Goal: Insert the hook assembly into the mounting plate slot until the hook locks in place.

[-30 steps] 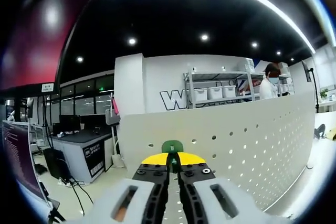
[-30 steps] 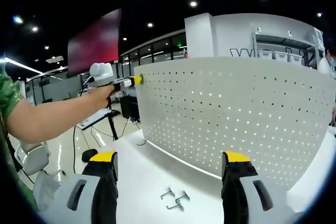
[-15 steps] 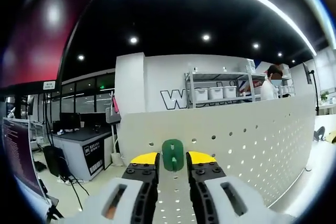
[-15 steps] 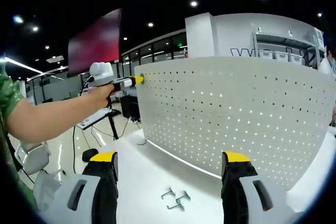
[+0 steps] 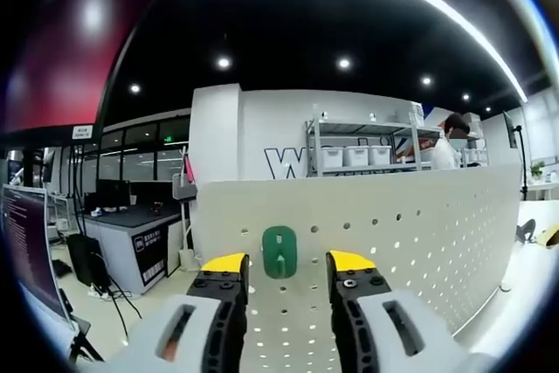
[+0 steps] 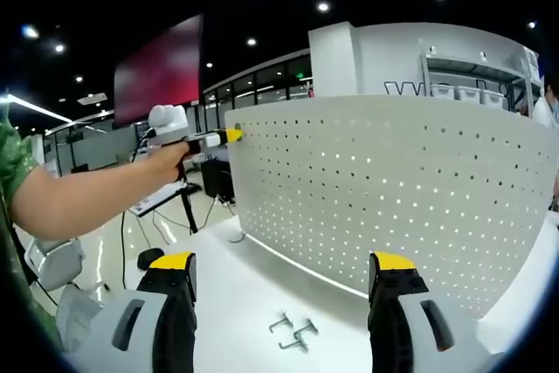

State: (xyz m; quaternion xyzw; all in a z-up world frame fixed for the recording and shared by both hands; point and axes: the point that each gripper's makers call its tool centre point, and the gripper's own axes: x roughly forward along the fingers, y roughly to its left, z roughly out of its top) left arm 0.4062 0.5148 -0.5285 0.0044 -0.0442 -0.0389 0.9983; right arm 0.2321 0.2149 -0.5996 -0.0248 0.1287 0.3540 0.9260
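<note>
The green hook assembly point(image 5: 279, 252) is sitting upright on the white pegboard mounting plate point(image 5: 419, 224), near its top edge, its long axis vertical; the left gripper point(image 5: 286, 263) is flanking it with yellow-tipped fingers point(image 5: 224, 262) apart, touching nothing, the hook lying dead ahead between them, so this hand is the nearer; whether the hook is locking cannot be told. From the right gripper view, the left gripper point(image 6: 229, 135) is hovering at the plate's upper left corner, held by a person's hand point(image 6: 166, 160); the right gripper point(image 6: 279, 261) is hanging open over the tabletop point(image 6: 236, 303), where spare metal hooks point(image 6: 293, 332) are lying.
</note>
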